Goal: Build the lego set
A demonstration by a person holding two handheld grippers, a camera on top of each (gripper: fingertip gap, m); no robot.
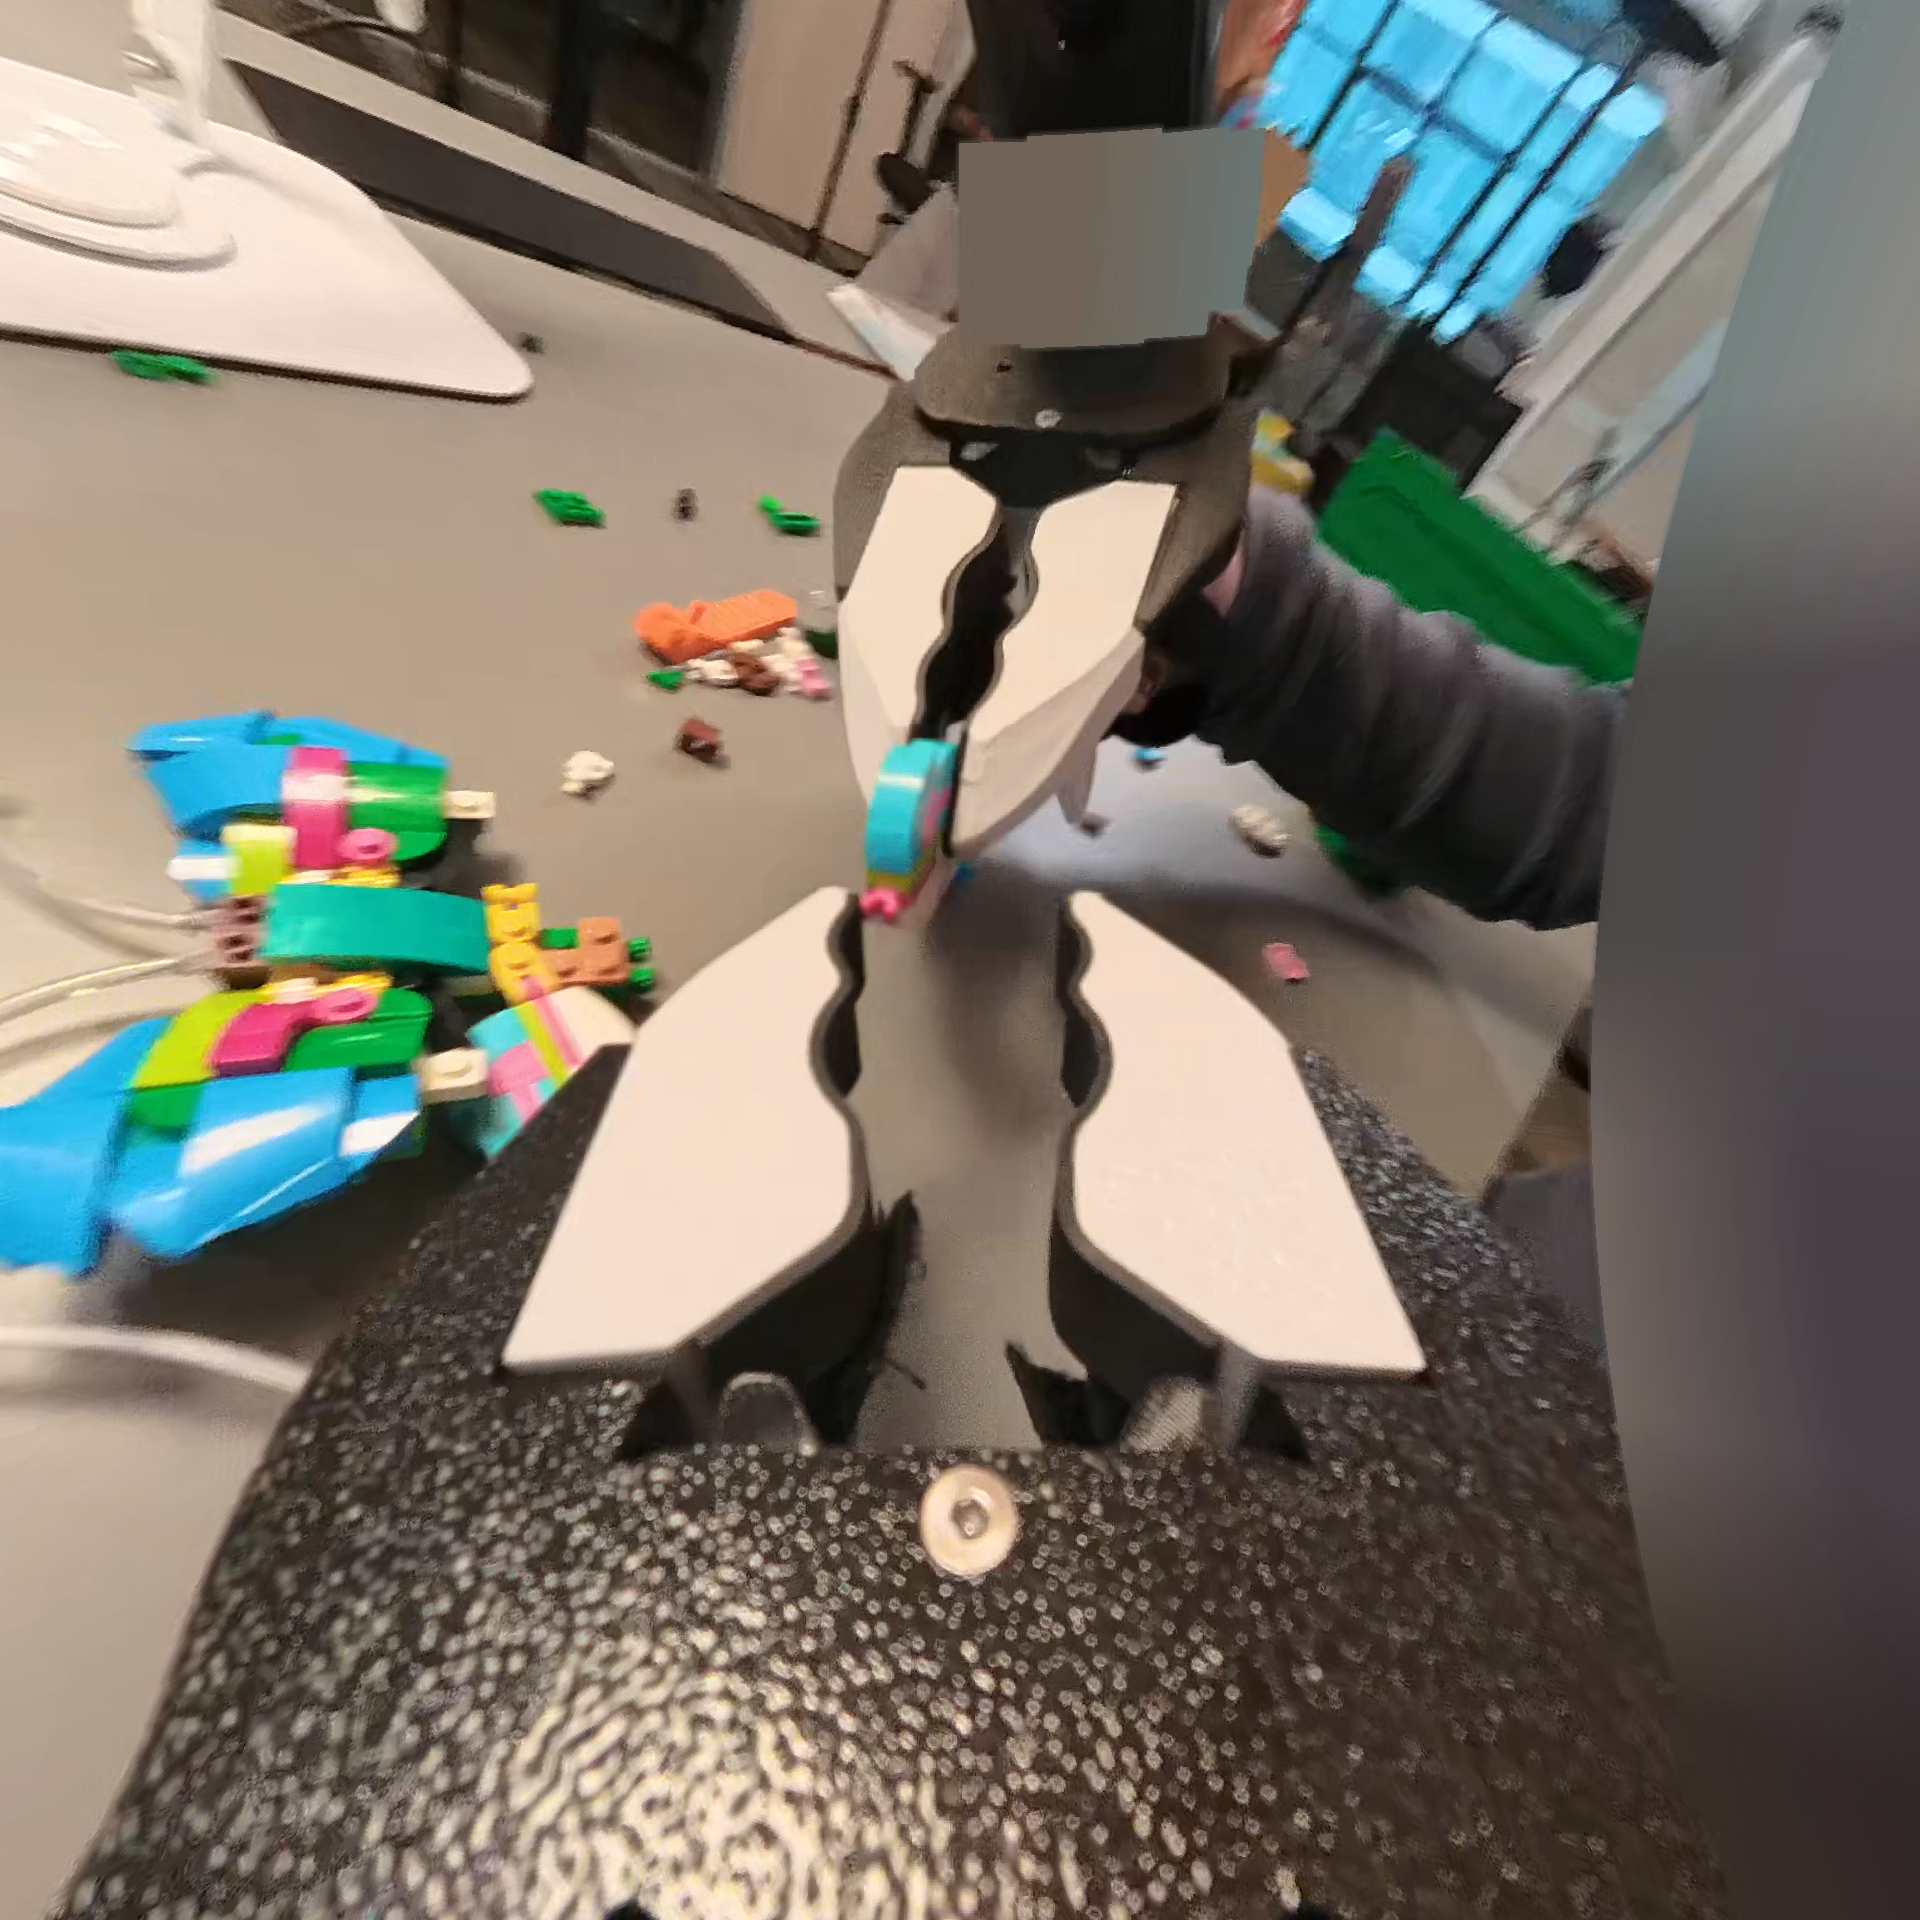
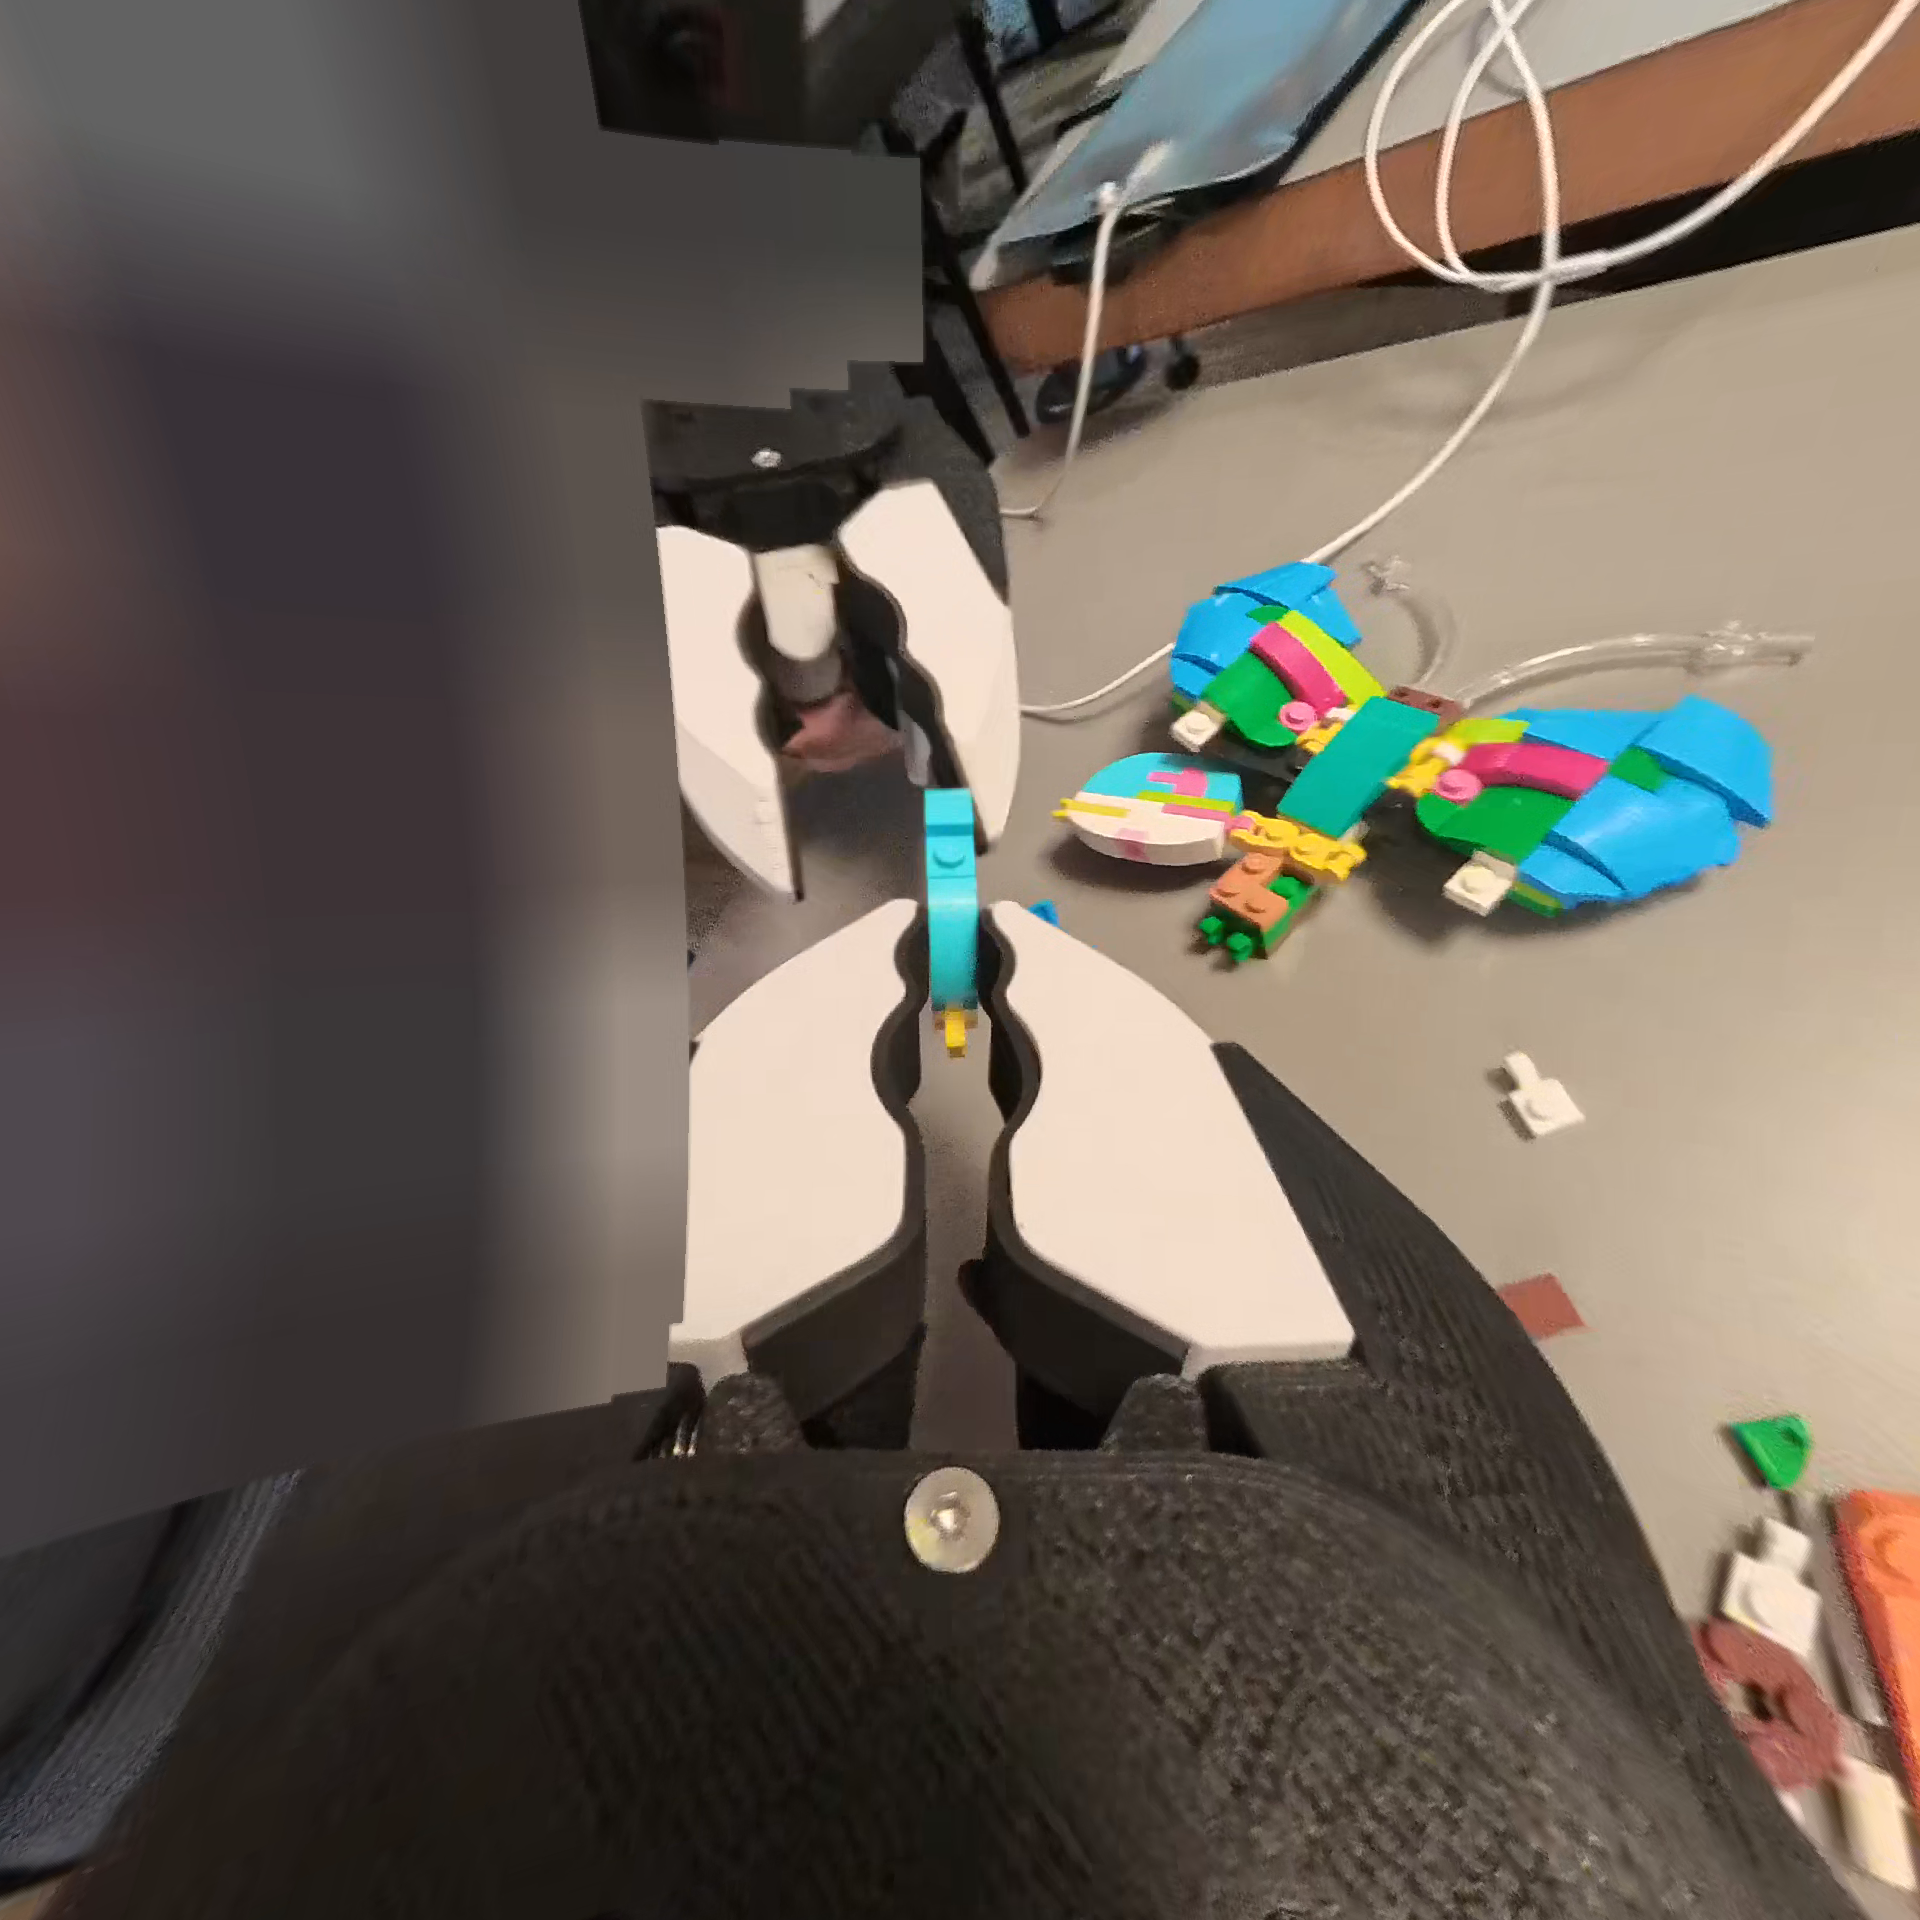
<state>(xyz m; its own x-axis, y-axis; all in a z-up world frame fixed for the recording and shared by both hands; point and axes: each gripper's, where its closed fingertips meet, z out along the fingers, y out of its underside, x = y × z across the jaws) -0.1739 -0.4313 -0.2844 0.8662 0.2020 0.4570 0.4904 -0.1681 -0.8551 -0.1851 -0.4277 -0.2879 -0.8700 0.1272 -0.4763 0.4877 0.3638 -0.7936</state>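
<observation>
Right gripper (image 2: 954,914) pinching a small turquoise wing piece (image 2: 951,914) edge-on between its fingertips, held up in the air above the grey table (image 2: 1351,1039). Left gripper (image 1: 961,914) faces it, fingers spread wide, nothing between them, tips just beside the piece's lower pink end. In the left wrist view the piece (image 1: 909,831) shows turquoise with pink and yellow bits, hanging out past the right tips.

Risks, as I judge it: the grip is only on a thin rim, so the piece could pivot or pop out if the left fingers bump it before closing. A handover with both tips this crowded could knock the small yellow stub (image 2: 954,1034) off. If dropped, it lands among loose bricks and may come apart.

The butterfly build (image 2: 1455,769) lies flat on the table well off to one side, blue wings, green and pink arcs, teal body. A matching small white-and-turquoise wing (image 2: 1148,816) lies touching its lower end.

Clutter: white cables (image 2: 1455,312) looping behind the build, a clear curved stand piece (image 2: 1621,655) by the far wing, a loose white plate (image 2: 1538,1101), a green wedge (image 2: 1771,1449), an orange separator tool (image 1: 717,623) with a heap of small bricks. Nothing sits directly between the grippers and the build, though the cables could snag a sleeve (image 1: 1403,748)
</observation>
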